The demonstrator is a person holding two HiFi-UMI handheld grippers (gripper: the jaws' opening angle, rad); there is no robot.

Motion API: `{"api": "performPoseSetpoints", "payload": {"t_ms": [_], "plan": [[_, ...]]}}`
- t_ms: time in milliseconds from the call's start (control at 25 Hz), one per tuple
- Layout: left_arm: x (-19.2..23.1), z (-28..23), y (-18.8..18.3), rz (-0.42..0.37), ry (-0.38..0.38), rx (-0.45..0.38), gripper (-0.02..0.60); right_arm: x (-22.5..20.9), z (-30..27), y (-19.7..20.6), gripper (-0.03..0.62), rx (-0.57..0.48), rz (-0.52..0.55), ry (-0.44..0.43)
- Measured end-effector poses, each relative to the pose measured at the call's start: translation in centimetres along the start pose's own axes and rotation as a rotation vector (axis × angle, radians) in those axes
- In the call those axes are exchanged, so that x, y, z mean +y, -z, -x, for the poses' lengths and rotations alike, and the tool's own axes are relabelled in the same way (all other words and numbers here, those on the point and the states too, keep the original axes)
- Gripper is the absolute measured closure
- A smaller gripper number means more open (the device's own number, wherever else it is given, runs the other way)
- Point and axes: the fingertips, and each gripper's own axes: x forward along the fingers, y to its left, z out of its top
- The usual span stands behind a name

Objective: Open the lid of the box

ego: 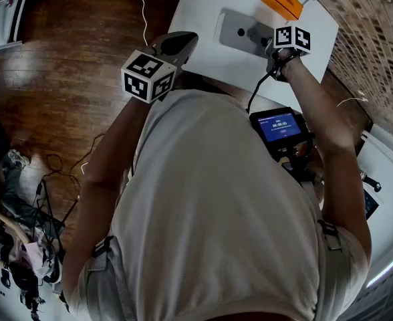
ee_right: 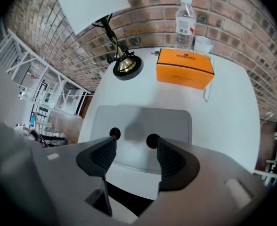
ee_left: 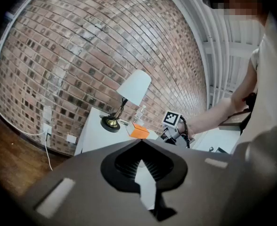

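The grey box (ego: 240, 31) lies flat on the white table (ego: 206, 55) with its lid down. In the right gripper view the lid (ee_right: 141, 119) fills the space just ahead of my right gripper (ee_right: 133, 138), whose jaws stand open a little above it with nothing between them. In the head view my right gripper (ego: 271, 47) hovers at the box's right end. My left gripper (ego: 183, 42) hangs by the table's near left edge, away from the box. In its own view the left gripper (ee_left: 141, 145) has its tips together and holds nothing.
An orange carton (ee_right: 184, 67) stands behind the grey box, with a water bottle (ee_right: 185, 15) and a glass (ee_right: 203, 45) beyond it. A brass-based lamp (ee_right: 126, 65) is at the back left. A brick wall (ee_left: 82, 55) closes the table's far side.
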Motion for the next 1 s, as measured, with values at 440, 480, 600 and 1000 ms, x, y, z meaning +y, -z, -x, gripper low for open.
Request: {"api": "performPoseSetpoints", "payload": {"t_ms": [440, 480, 600, 1000], "plan": [[0.7, -0.3, -2.0, -0.012, 0.012, 0.007, 0.581, -0.7, -0.9, 1.2, 0.287, 0.078, -0.097, 0.032], [0.5, -0.3, -2.1, -0.013, 0.019, 0.009, 0.581, -0.8, -1.0, 1.2, 0.287, 0.078, -0.106, 0.036], [0.1, -0.4, -2.0, -0.014, 0.037, 0.024, 0.581, -1.0, -0.9, 1.2, 0.287, 0.083, -0.132, 0.041], [-0.2, -0.7, -0.7, -0.013, 0.034, 0.057, 0.581, -2.5, -1.2, 2.4, 0.29, 0.108, -0.126, 0.108]]}}
